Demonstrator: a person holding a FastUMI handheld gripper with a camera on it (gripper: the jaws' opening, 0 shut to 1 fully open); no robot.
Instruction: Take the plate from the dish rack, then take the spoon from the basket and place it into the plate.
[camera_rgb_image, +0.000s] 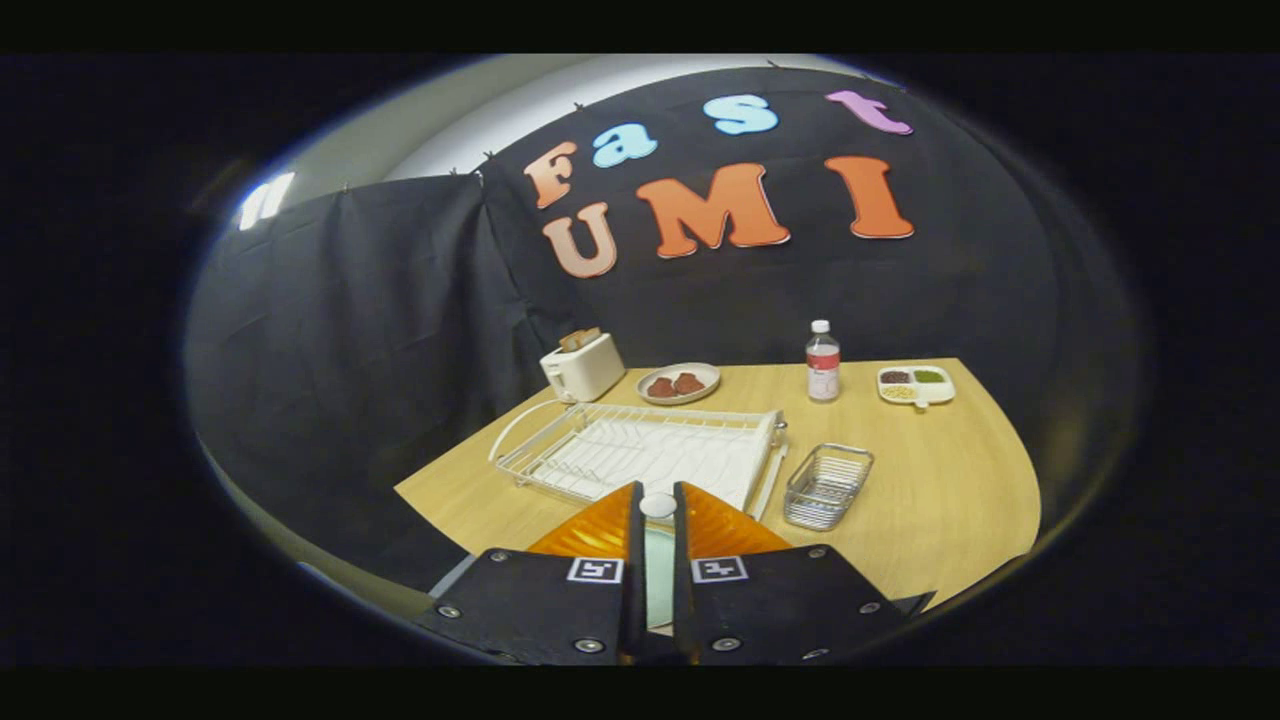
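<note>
Tool (657, 505) clamped on spoon (657, 506), handle upright between its fingers, carried above rack (640, 450) beside emptied basket (826, 486) on desk (930, 480).

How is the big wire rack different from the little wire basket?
The white wire dish rack is wide, low and flat, with a white tray under it; the small silver wire basket is narrower and deeper. The rack lies just beyond the hand-held gripper, whose fingers are nearly closed on a pale plate edge; the basket sits beside the rack. Both are wire and look empty.
</note>
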